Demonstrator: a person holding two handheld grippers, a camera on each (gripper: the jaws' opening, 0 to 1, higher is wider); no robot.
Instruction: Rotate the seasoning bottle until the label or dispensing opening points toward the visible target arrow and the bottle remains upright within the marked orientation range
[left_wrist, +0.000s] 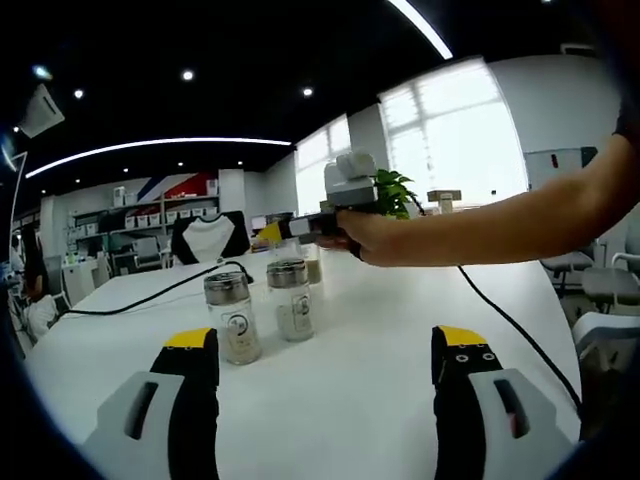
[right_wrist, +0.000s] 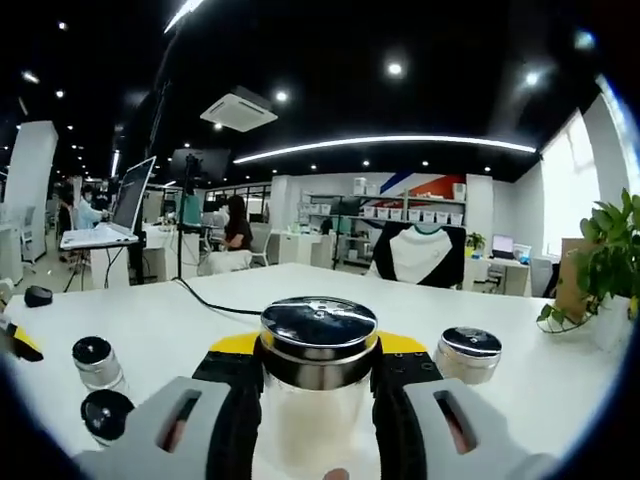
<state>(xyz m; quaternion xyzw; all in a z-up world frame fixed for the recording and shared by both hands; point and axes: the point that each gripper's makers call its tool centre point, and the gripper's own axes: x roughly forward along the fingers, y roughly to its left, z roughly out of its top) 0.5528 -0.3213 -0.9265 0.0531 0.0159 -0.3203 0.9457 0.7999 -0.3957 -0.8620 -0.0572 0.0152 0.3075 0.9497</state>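
On the white table (left_wrist: 370, 400) stand two glass seasoning bottles with chrome caps, one (left_wrist: 232, 318) near left and one (left_wrist: 292, 300) just behind it. My left gripper (left_wrist: 325, 352) is open, its jaws wide apart in front of them and touching nothing. A person's hand holds my right gripper (left_wrist: 287, 232) above the table behind the bottles. In the right gripper view, that gripper (right_wrist: 318, 348) is shut on a chrome-capped seasoning bottle (right_wrist: 318, 325), which stands upright between the jaws. Another chrome-capped bottle (right_wrist: 470, 355) stands to its right. No arrow mark is visible.
Two small black-capped bottles (right_wrist: 92, 362) (right_wrist: 105, 415) stand at the left. Black cables (left_wrist: 150, 295) (left_wrist: 510, 320) cross the table. A potted plant (right_wrist: 600, 270) stands at the right edge. Beyond the table are a laptop (right_wrist: 110, 215), a mouse (right_wrist: 38, 296) and seated people.
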